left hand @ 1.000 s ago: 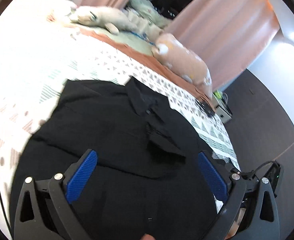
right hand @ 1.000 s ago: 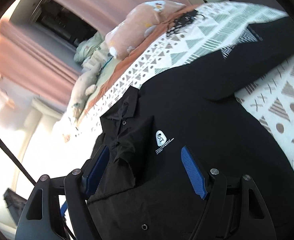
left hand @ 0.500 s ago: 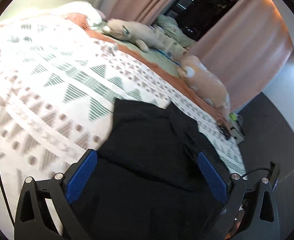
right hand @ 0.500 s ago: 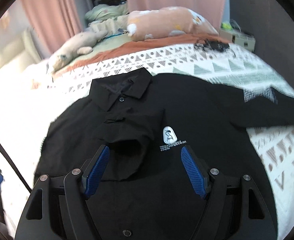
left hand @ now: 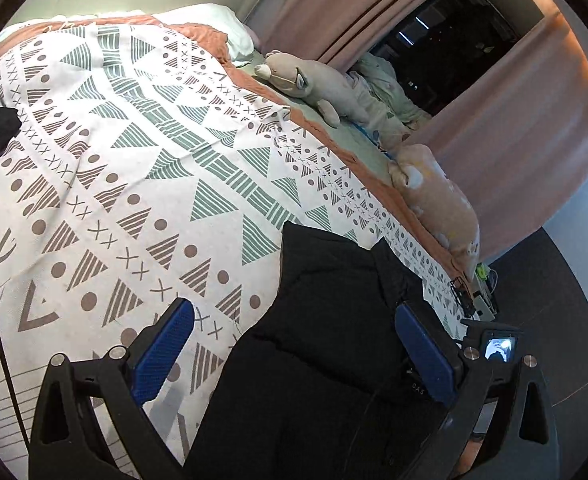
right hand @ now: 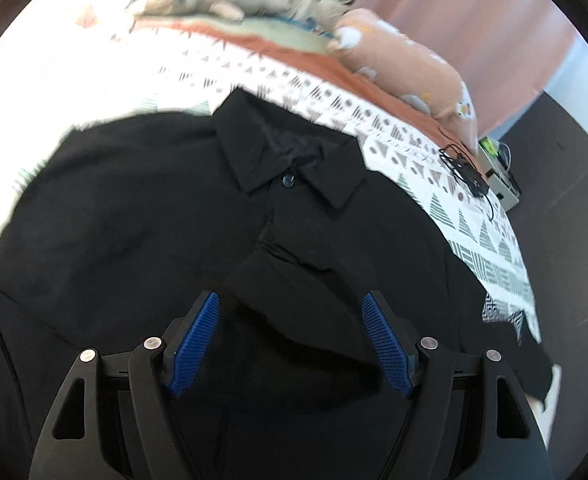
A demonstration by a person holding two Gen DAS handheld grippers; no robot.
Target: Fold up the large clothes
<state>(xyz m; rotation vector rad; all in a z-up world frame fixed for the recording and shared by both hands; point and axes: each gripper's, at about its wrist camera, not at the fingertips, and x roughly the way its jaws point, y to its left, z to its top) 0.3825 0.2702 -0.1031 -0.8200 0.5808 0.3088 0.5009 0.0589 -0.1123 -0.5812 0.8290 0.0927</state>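
On the bed, seen from the left wrist, the black shirt (left hand: 325, 340) lies on the patterned blanket (left hand: 142, 168). The left gripper (left hand: 294, 348) hangs over the shirt's edge, wide apart and holding nothing. From the right wrist, the right gripper (right hand: 292, 340) is wide apart too, above the shirt's front, below its collar (right hand: 290, 160).

Both views bulge with fisheye distortion and darken to a black ring at the edges. The left wrist view is sharp and evenly lit, the patterned bedspread (left hand: 142, 184) bright, the window (left hand: 449, 60) black. The right wrist view is blurred, worst along its upper left, where the bedspread (right hand: 74, 64) glares white. The black shirt (right hand: 142, 216) shows little detail.
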